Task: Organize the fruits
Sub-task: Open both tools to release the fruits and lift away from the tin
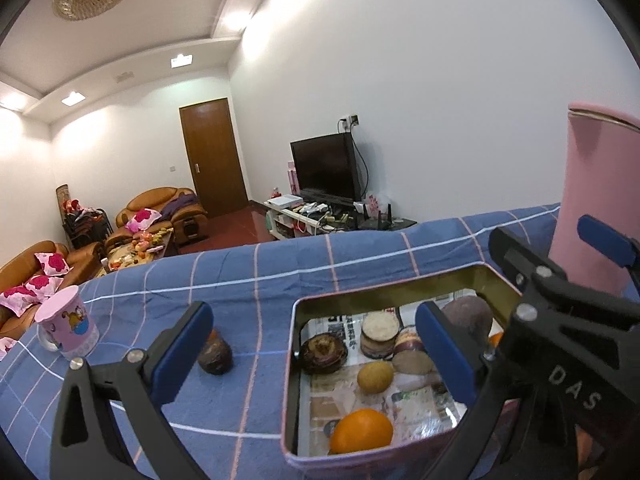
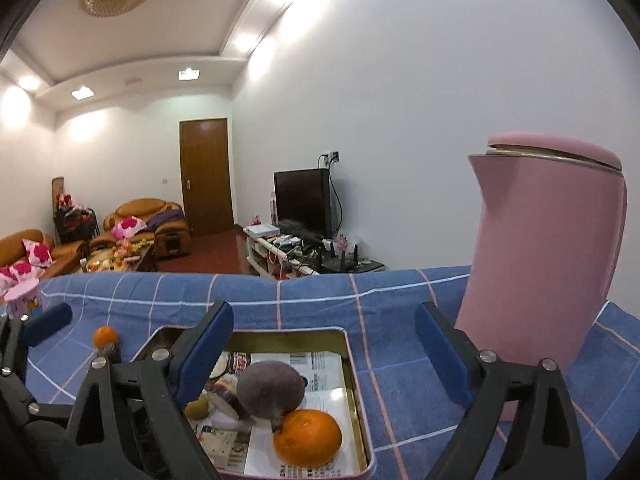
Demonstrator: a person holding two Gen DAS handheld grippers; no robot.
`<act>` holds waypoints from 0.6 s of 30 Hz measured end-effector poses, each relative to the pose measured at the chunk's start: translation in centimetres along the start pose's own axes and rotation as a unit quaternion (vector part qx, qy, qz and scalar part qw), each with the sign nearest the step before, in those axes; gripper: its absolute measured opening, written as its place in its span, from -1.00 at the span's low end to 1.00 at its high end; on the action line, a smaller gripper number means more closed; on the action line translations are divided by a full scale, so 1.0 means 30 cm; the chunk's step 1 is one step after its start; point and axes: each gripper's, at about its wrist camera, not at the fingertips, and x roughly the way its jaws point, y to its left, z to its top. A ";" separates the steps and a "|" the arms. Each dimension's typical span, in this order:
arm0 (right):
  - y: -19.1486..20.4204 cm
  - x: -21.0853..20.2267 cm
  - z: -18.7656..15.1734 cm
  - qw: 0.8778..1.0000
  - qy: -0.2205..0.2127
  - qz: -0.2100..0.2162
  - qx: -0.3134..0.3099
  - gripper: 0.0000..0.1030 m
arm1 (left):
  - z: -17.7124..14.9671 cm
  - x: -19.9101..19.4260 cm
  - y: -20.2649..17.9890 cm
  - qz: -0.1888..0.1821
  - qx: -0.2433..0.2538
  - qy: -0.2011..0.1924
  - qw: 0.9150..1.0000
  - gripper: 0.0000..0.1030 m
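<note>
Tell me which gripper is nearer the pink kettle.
Right. The right gripper hangs open over the tin, its outer finger just in front of the pink kettle. The left gripper, also open, straddles the tin's far edge, farther from the kettle.

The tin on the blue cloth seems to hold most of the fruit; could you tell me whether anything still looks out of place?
Yes. A dark round fruit sits on the cloth left of the tin, with a small orange right behind it. Both are outside while the other fruit lies inside.
</note>
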 end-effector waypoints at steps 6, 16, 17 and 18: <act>0.000 -0.025 -0.010 1.000 0.004 -0.013 0.006 0.80 | -0.019 -0.025 0.046 -0.003 -0.018 0.008 1.000 1.00; 0.019 -0.099 -0.035 0.999 0.010 -0.036 0.017 0.80 | -0.054 -0.058 0.101 0.000 -0.029 0.018 0.999 1.00; 0.022 -0.104 -0.037 0.999 0.011 -0.037 0.019 0.80 | -0.058 -0.061 0.107 0.001 -0.029 0.019 0.999 1.00; 0.027 -0.111 -0.040 0.999 0.014 -0.038 0.022 0.80 | -0.062 -0.063 0.114 0.001 -0.030 0.020 0.999 1.00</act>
